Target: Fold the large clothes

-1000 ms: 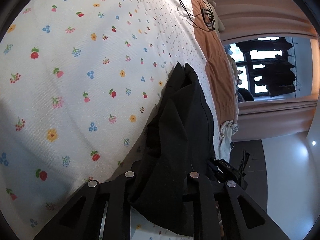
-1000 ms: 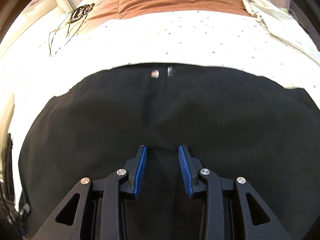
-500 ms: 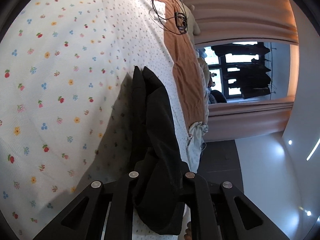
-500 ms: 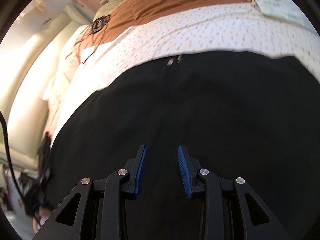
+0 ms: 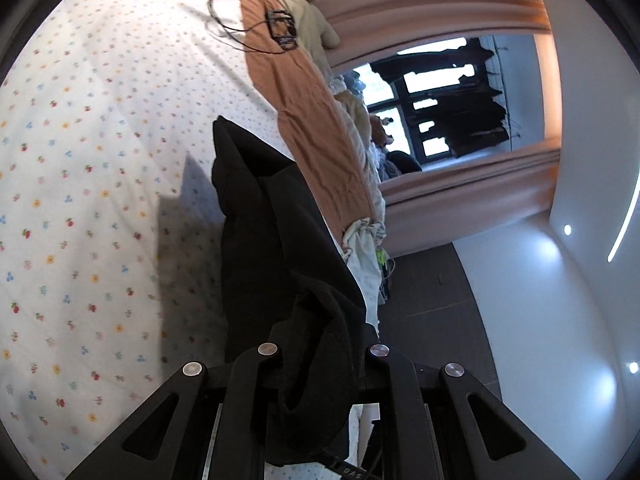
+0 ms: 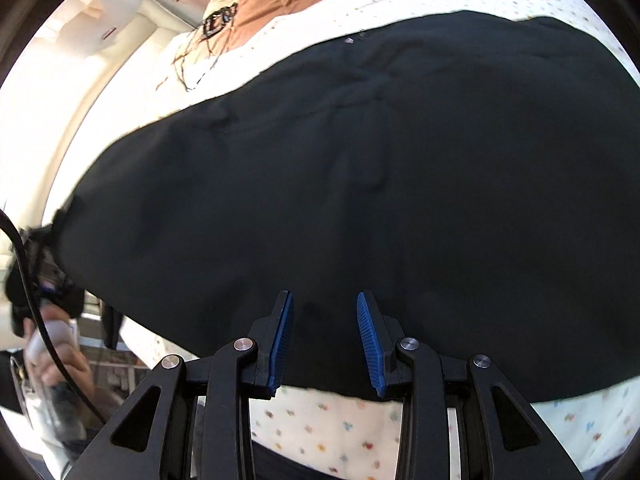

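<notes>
Left gripper (image 5: 320, 354) clamped on black garment (image 6: 360, 180) edge, lifted off bed (image 5: 100, 160). Right gripper (image 6: 324, 340) open, empty. Fold barely begun; garment mostly spread.

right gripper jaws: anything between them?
Nothing gripped. Right wrist view: the right gripper hovers with jaws apart; behind the gap lie the black garment and floral sheet.

In the left wrist view, bare flowered sheet (image 5: 88, 200) fills the left; a cable coil (image 5: 248, 20) at the top and black garment (image 5: 272, 248) at centre obstruct.
</notes>
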